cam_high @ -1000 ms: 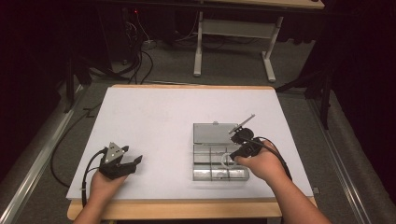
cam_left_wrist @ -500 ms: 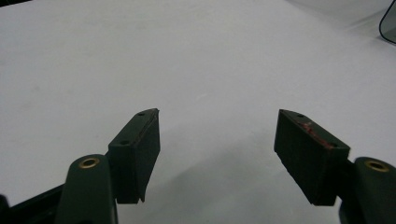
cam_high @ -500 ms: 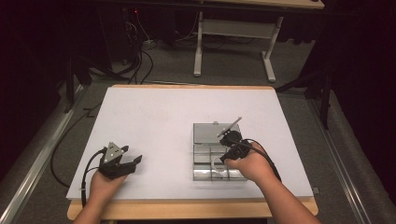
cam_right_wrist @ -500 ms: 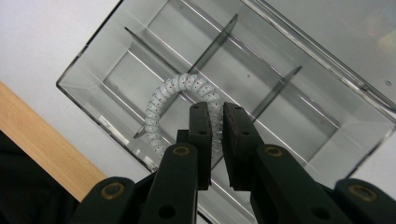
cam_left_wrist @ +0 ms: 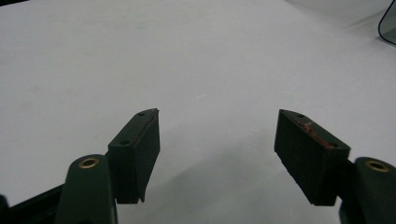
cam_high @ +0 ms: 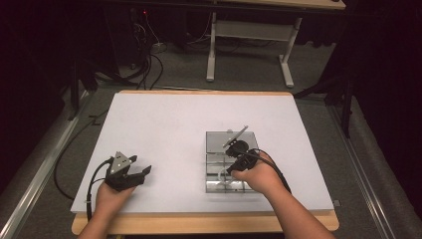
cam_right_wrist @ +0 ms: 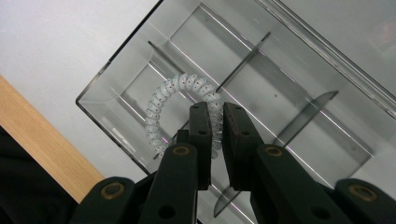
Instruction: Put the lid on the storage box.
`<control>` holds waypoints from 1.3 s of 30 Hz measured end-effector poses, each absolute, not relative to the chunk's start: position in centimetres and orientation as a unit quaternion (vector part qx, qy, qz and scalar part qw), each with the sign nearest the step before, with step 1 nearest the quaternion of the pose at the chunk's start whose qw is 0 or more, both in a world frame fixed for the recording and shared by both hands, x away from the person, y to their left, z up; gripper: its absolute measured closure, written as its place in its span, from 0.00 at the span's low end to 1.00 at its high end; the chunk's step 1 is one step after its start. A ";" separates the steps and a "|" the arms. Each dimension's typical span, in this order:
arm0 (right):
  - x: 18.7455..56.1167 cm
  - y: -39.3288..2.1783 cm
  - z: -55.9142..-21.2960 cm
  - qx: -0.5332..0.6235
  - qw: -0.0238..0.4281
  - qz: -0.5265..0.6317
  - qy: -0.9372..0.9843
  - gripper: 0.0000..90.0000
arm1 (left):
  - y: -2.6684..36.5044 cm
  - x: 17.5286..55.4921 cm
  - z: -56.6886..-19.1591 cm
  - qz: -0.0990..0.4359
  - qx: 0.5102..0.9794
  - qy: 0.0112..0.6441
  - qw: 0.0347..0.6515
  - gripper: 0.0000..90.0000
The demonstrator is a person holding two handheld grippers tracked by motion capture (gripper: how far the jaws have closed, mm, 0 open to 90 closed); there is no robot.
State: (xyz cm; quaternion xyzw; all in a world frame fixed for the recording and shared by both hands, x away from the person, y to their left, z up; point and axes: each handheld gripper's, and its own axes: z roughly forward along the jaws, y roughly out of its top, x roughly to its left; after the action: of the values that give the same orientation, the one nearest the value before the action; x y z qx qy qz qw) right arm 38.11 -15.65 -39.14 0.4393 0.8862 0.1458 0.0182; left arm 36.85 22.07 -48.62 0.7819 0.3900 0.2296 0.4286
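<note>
A clear plastic divided box (cam_high: pixel 215 135) (cam_right_wrist: pixel 95 99) lies on the white table, right of the middle. My right gripper (cam_high: pixel 228 171) (cam_right_wrist: pixel 217 109) hangs over the box's front compartments and points down into it. Its jaws stand almost together, pinched on a white spiral hair tie (cam_right_wrist: pixel 161 100) (cam_high: pixel 222 175) whose loop curls out to their left above a near corner compartment. My left gripper (cam_high: pixel 144 174) (cam_left_wrist: pixel 217 135) rests low over the table at the front left, jaws wide open with nothing between them.
The white table (cam_high: pixel 174 124) (cam_left_wrist: pixel 140 56) has a wooden front edge (cam_right_wrist: pixel 42 140) close beside the box's corner. A dark corner of the box (cam_left_wrist: pixel 390 23) shows far off in the left gripper view. Cables and a bench frame (cam_high: pixel 249 35) lie on the floor behind.
My right hand has moved left and toward the table's front over the box, a little lower, with the hair tie still in its jaws. The left hand has stayed put.
</note>
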 end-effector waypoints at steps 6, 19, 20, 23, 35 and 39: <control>38.0 -14.8 -39.2 0.434 0.017 0.148 0.888 0.92 | 22.1 36.9 -48.6 0.229 0.783 0.389 0.429 0.35; 37.9 -13.4 -40.5 0.434 -0.003 0.146 0.889 0.92 | 22.1 36.9 -48.6 0.226 0.784 0.389 0.428 0.35; 38.1 -13.5 -40.7 0.420 0.000 0.150 0.895 0.92 | 22.1 36.9 -48.6 0.226 0.784 0.390 0.428 0.35; 37.9 -13.1 -41.0 0.436 -0.010 0.143 0.889 0.91 | 22.1 36.9 -48.6 0.225 0.783 0.391 0.428 0.35; 38.2 -13.5 -40.8 0.434 -0.005 0.151 0.888 0.88 | 22.1 37.0 -48.6 0.224 0.783 0.391 0.428 0.35; 38.1 -14.2 -40.7 0.434 -0.001 0.150 0.888 0.91 | 22.1 37.0 -48.6 0.224 0.783 0.391 0.428 0.35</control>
State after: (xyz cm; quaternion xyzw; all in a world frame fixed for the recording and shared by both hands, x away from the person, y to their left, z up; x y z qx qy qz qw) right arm 38.07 -14.15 -40.72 0.4341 0.8883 0.1497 -0.0008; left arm 36.96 22.12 -48.62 0.7834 0.3914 0.2236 0.4280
